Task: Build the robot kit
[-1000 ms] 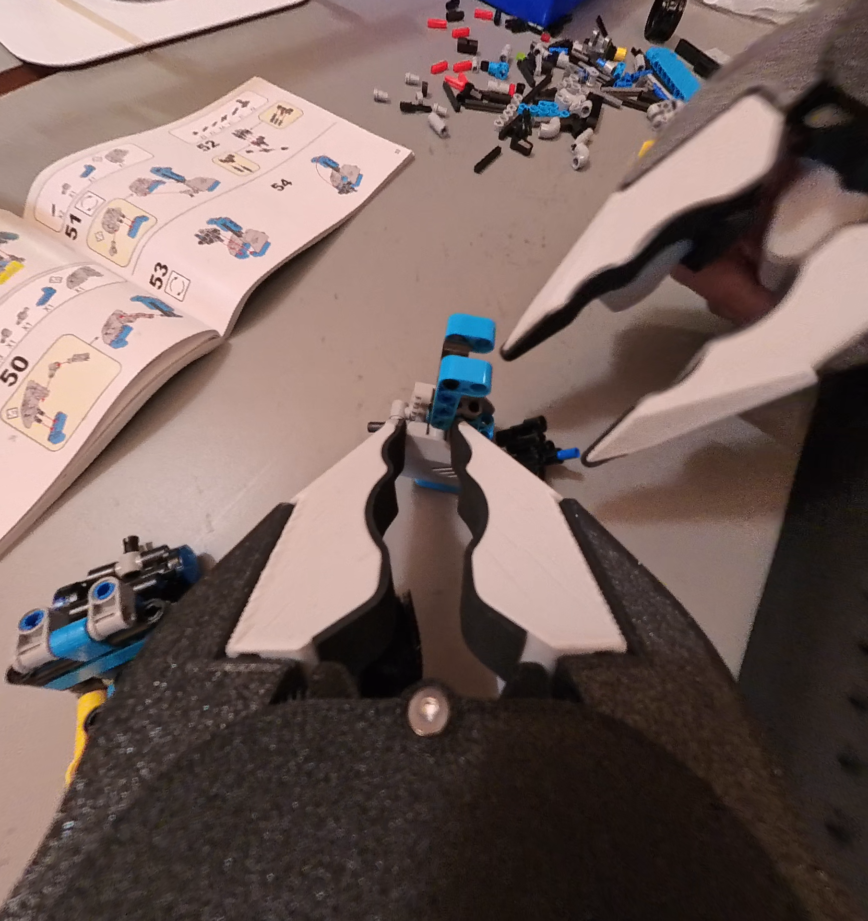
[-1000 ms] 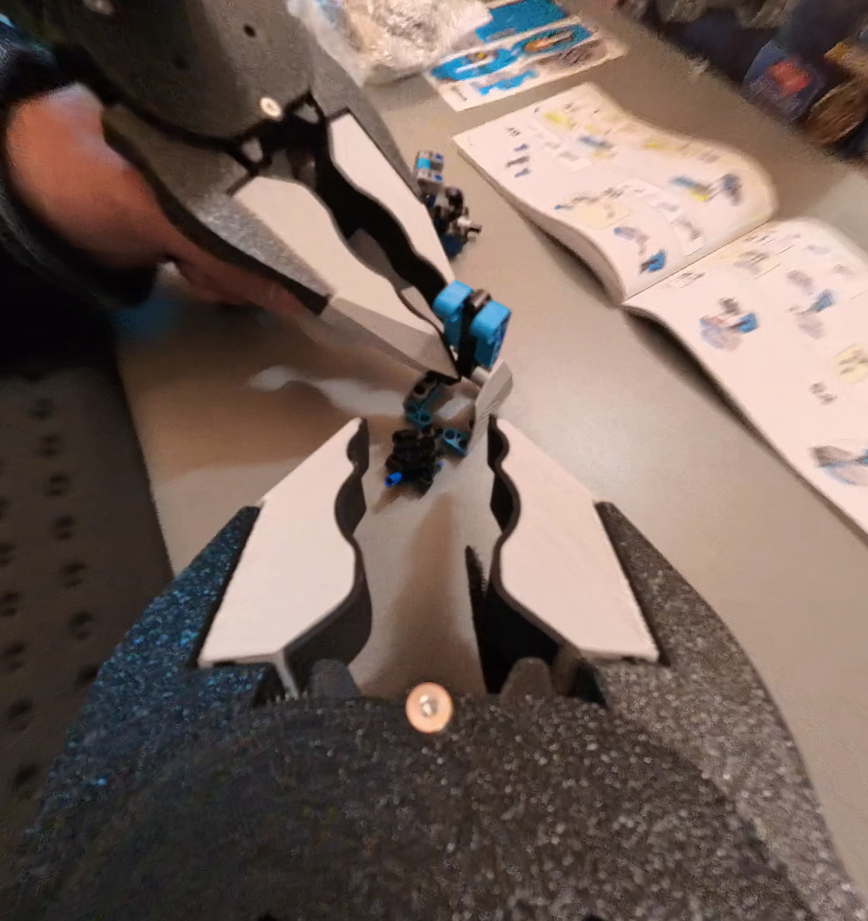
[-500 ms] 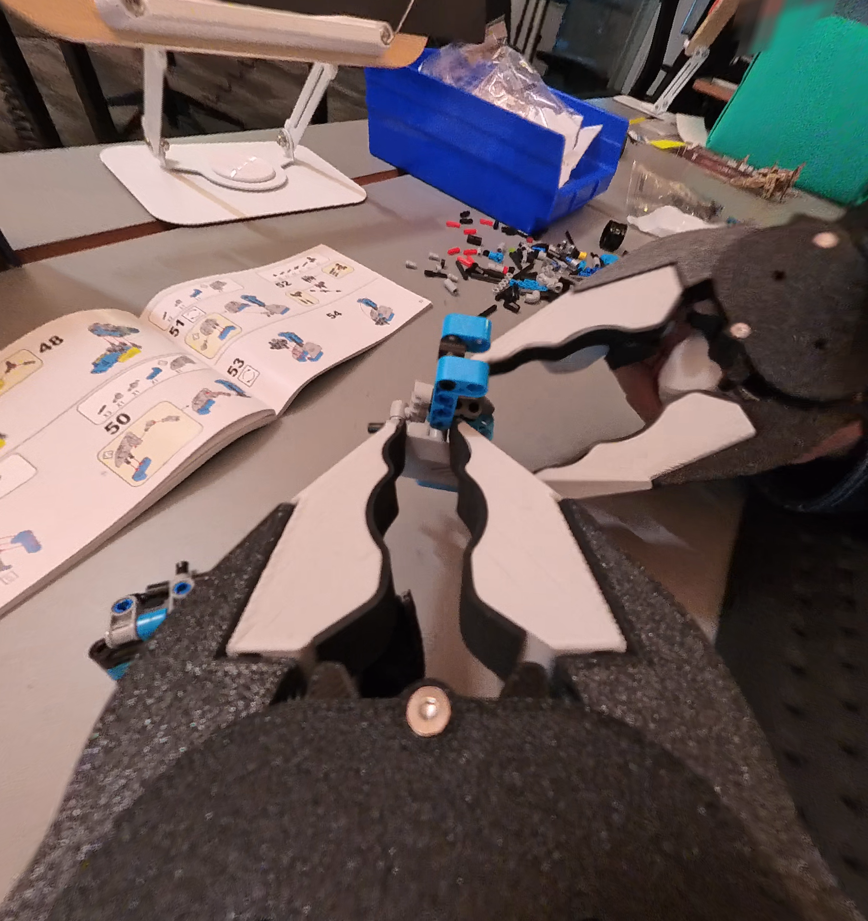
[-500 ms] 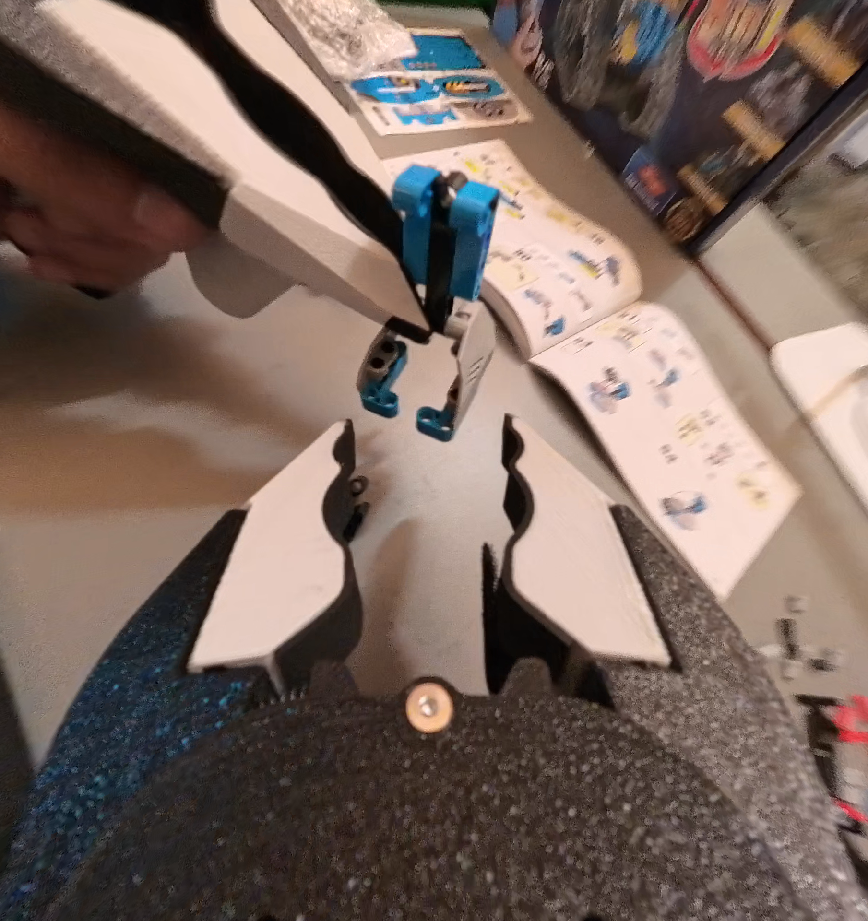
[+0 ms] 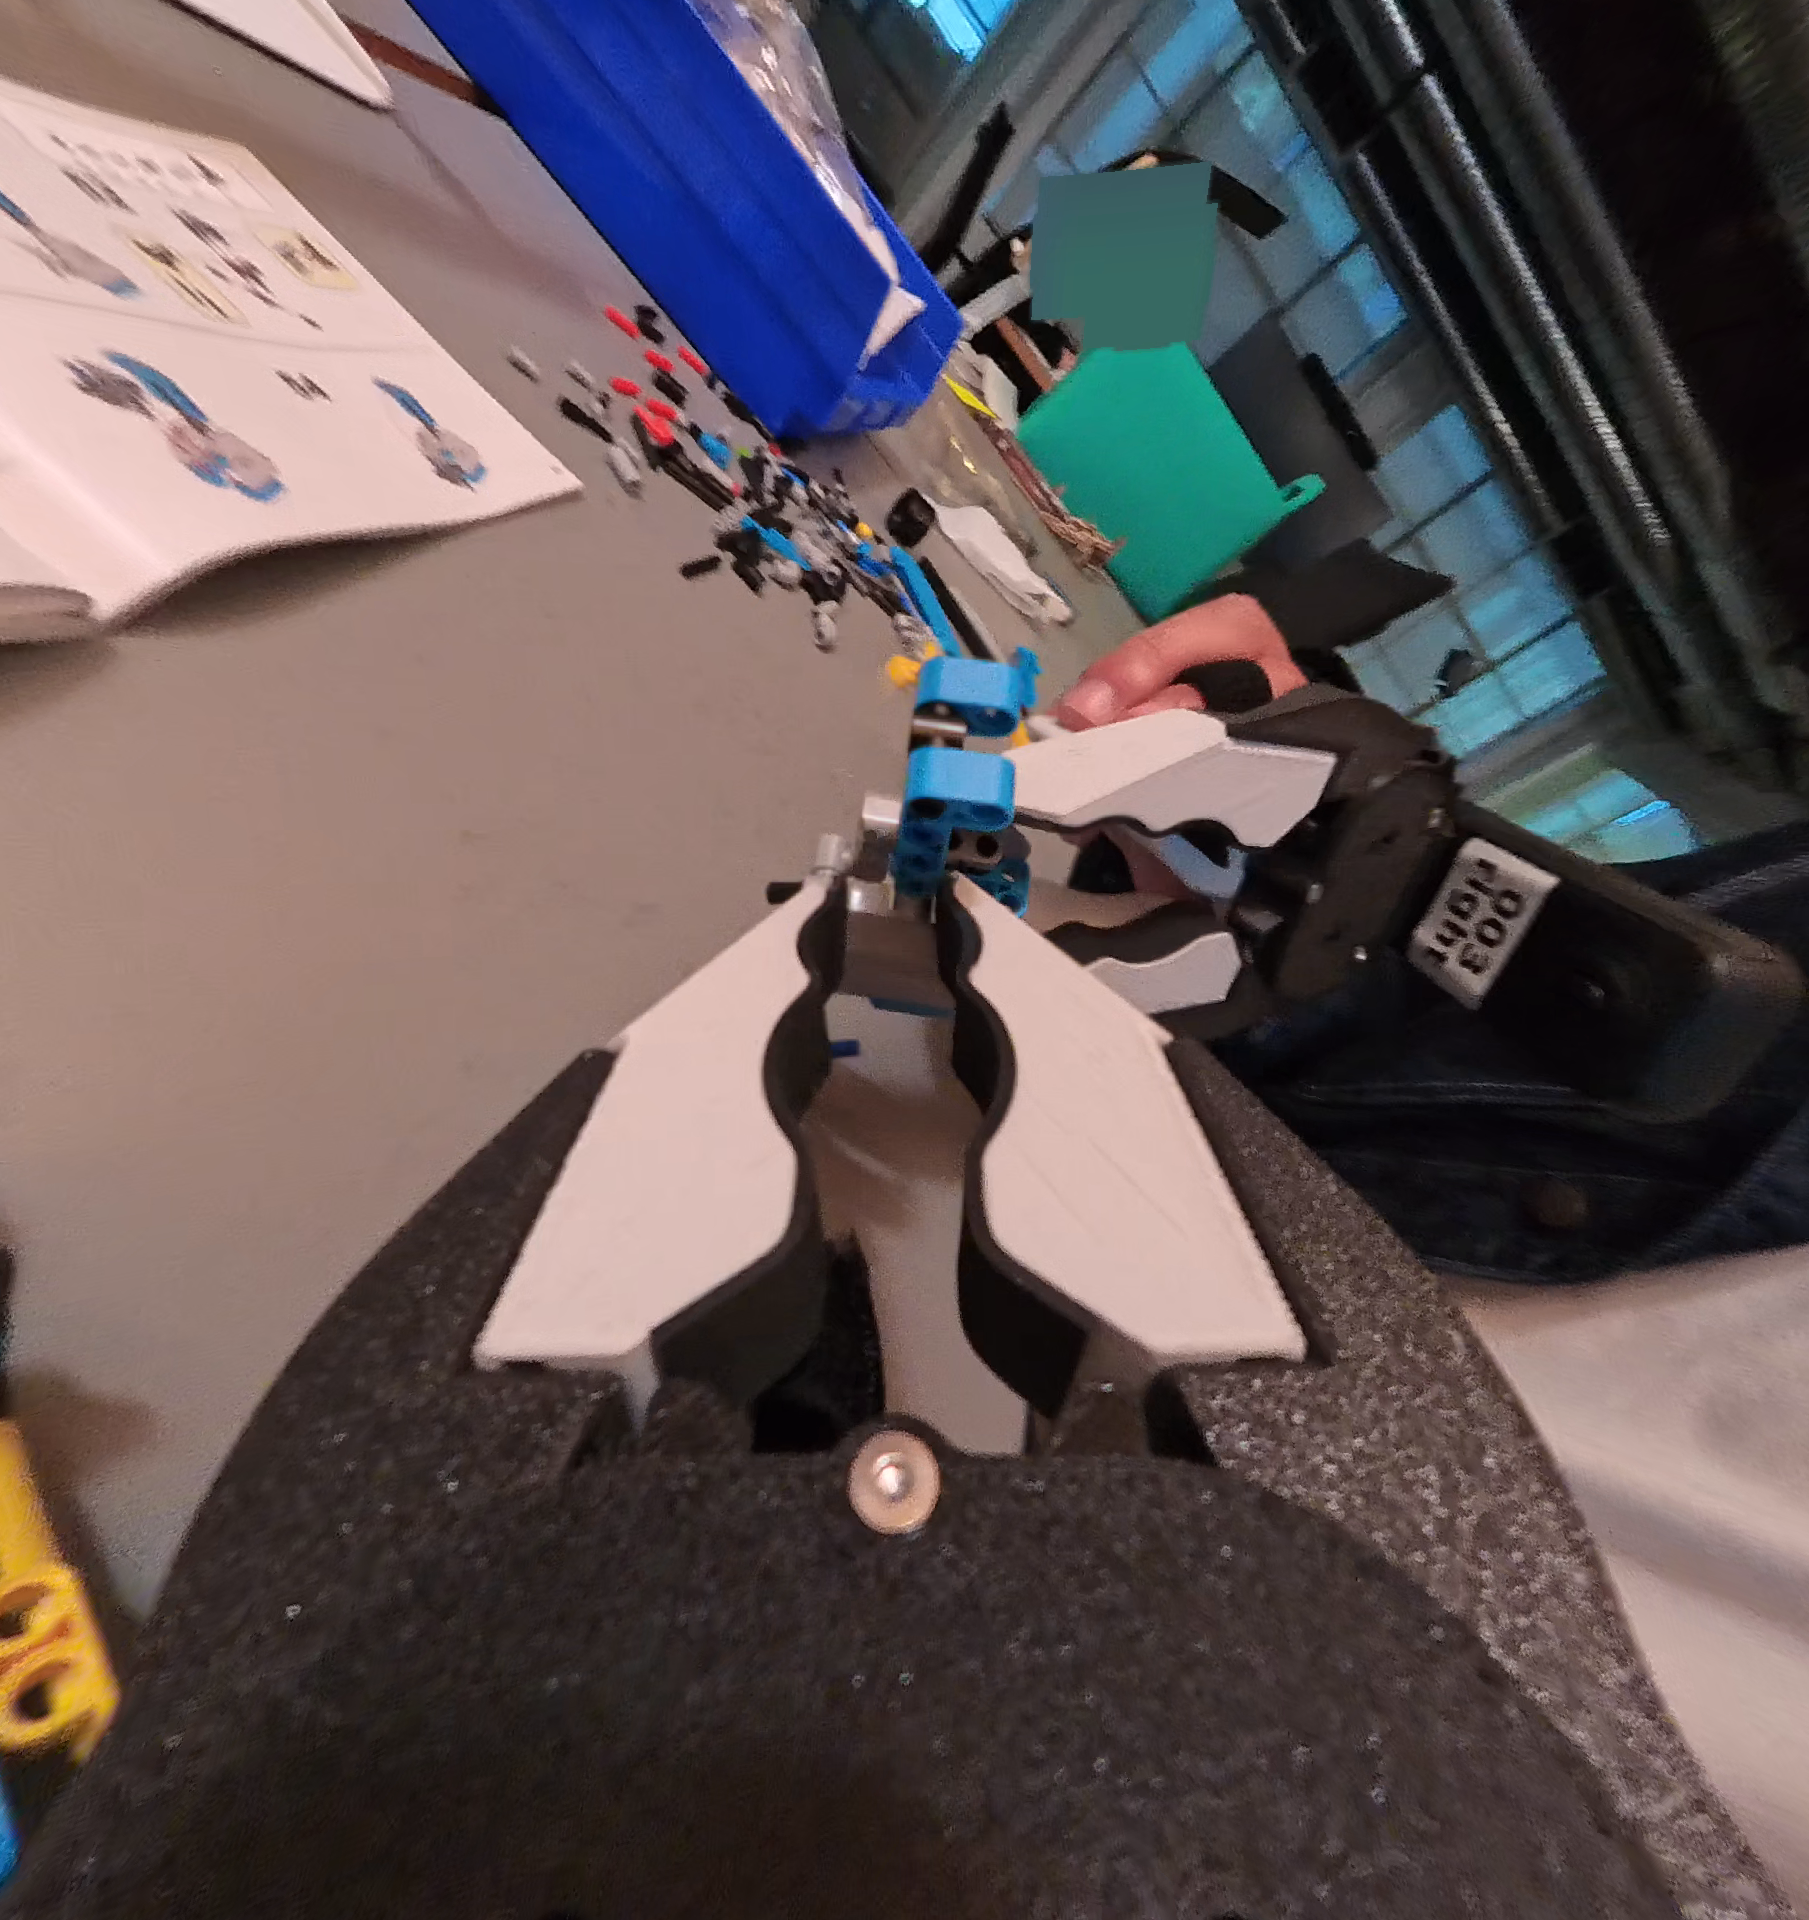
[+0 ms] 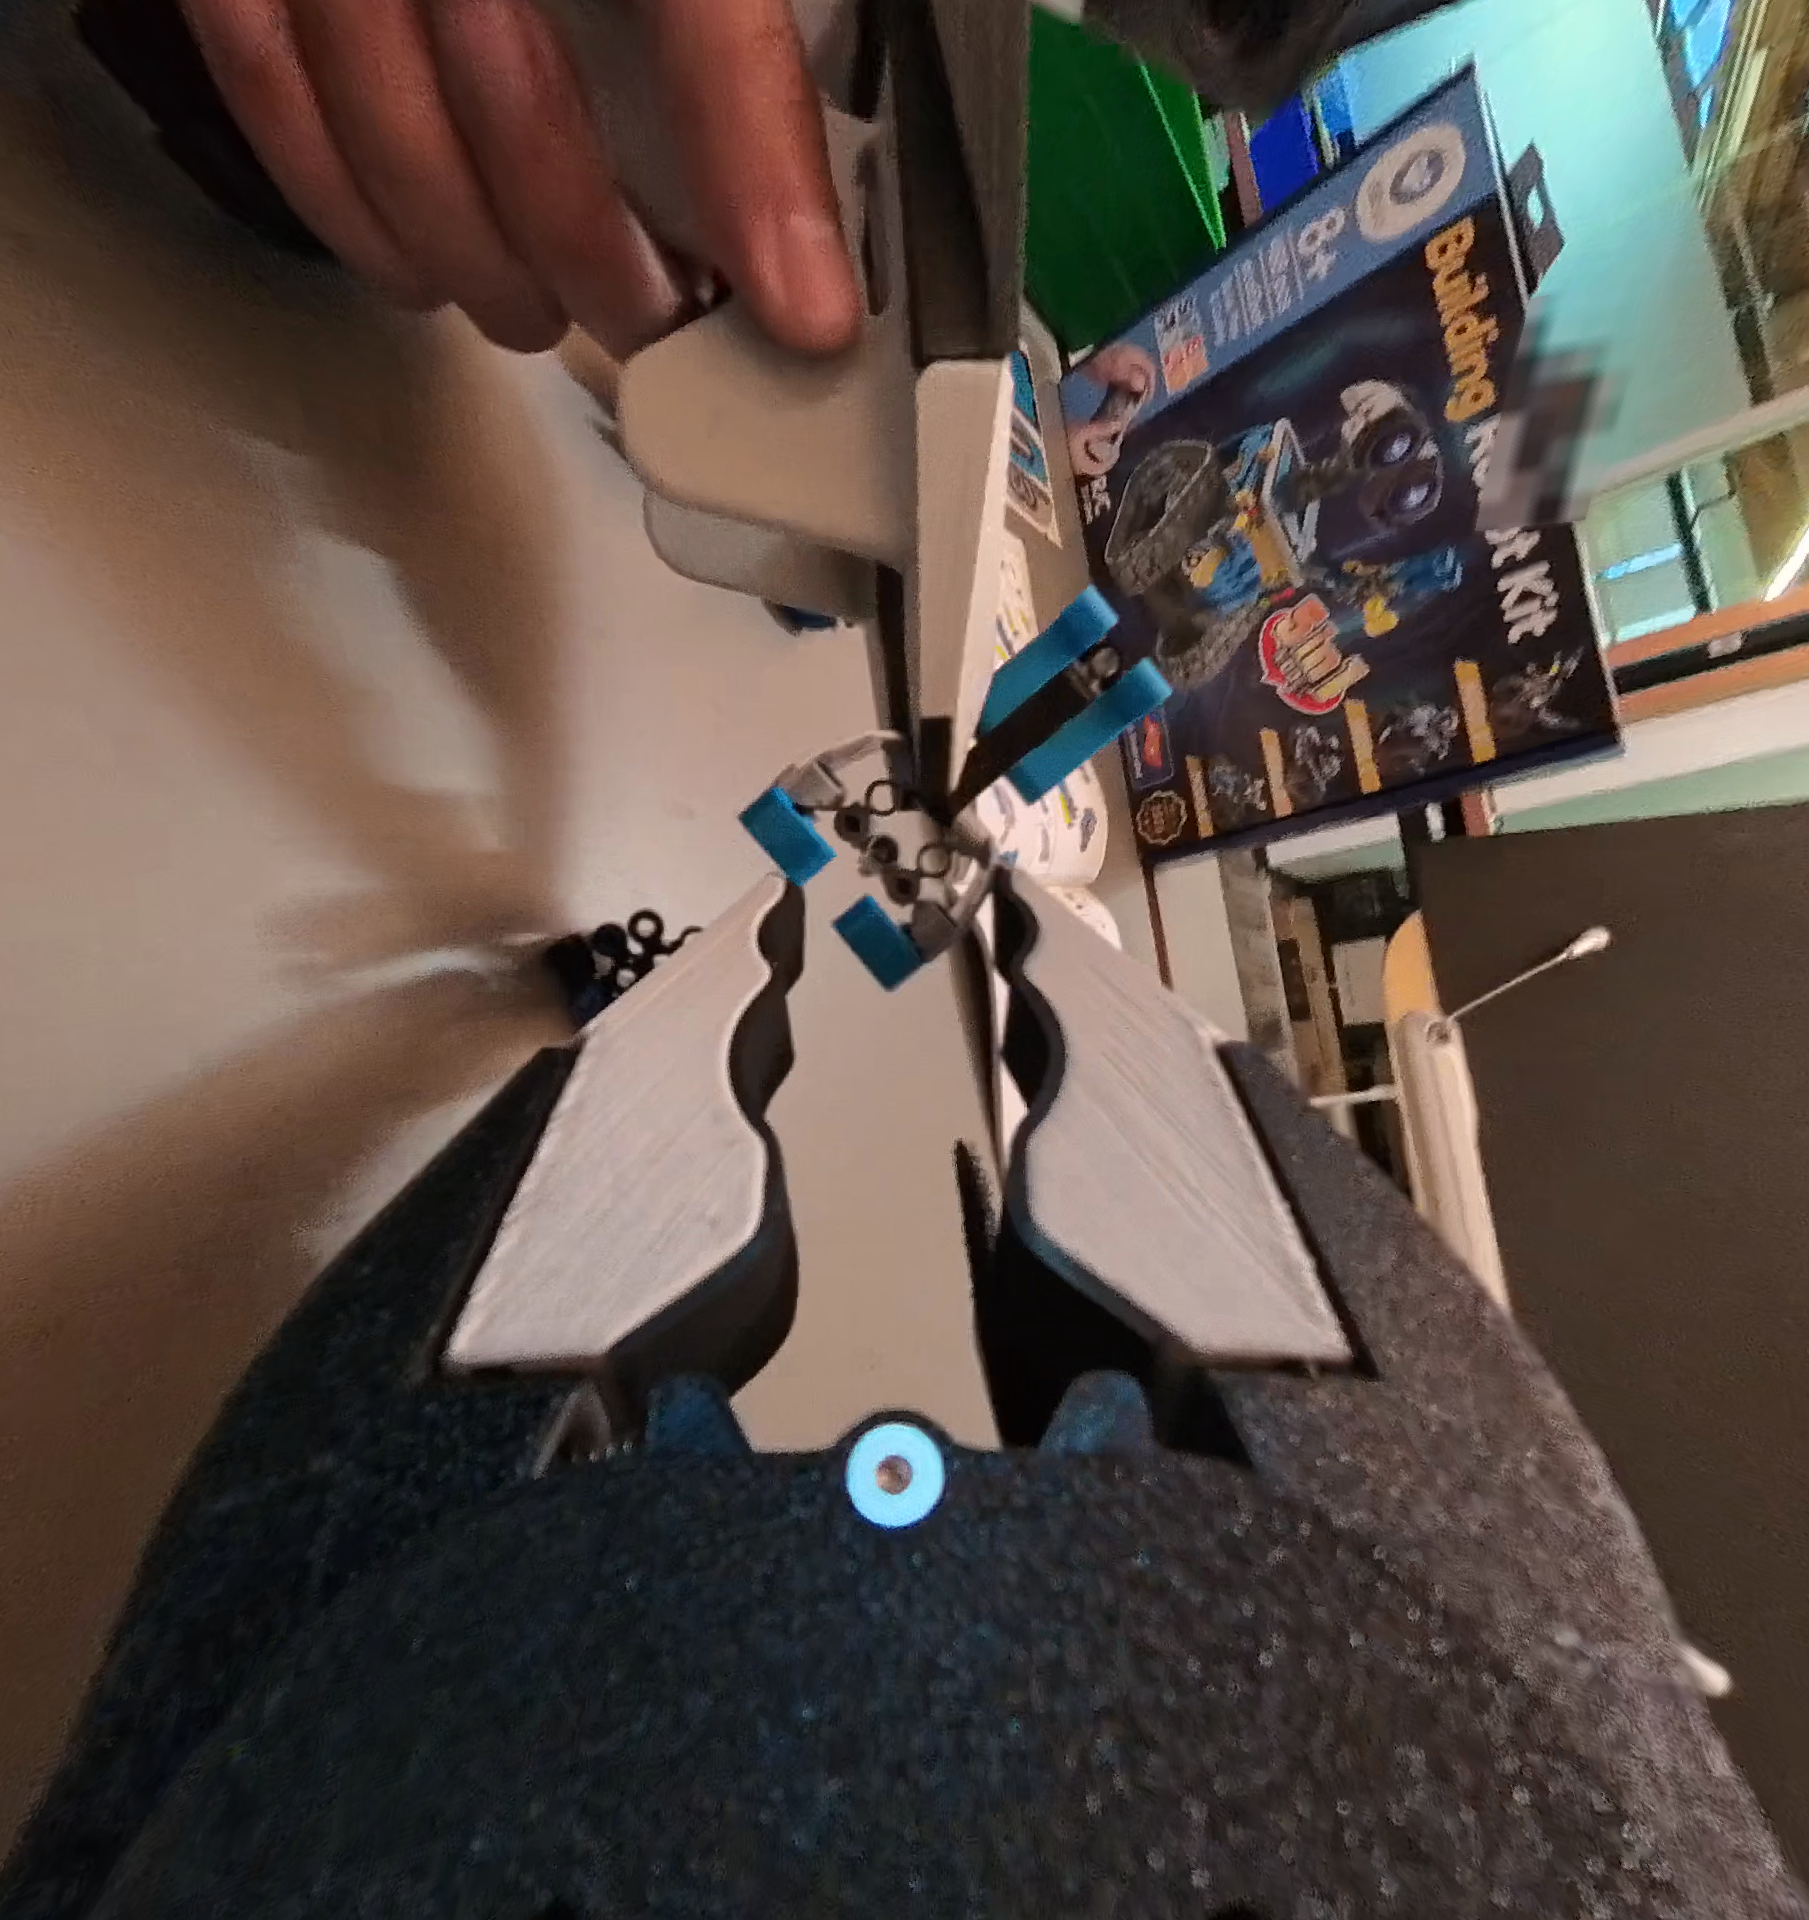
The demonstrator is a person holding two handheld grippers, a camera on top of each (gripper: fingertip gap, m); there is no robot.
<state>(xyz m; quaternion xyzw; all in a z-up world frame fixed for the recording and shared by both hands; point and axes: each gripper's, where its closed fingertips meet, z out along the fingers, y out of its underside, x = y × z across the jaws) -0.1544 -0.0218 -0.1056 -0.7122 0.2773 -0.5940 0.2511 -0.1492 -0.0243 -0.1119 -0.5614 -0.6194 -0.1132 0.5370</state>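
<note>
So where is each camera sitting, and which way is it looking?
Left wrist view: on the left gripper, looking along its jaws, shut on the blue and grey brick assembly; beyond lie the table and the right gripper.
Right wrist view: on the right gripper, jaws open, facing the assembly and a hand.
Shared: the assembly.

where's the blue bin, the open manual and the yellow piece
blue bin [image 5: 734, 218], left wrist view, on its long side wall
open manual [image 5: 204, 343], left wrist view, on the right-hand page
yellow piece [image 5: 22, 1621], left wrist view, on its holed end

Indoor light, moderate; daylight via rear windows [image 5: 1482, 665]. Fisheye bending at edges. Heavy motion blur on grey tabletop [image 6: 204, 831], right view.
</note>
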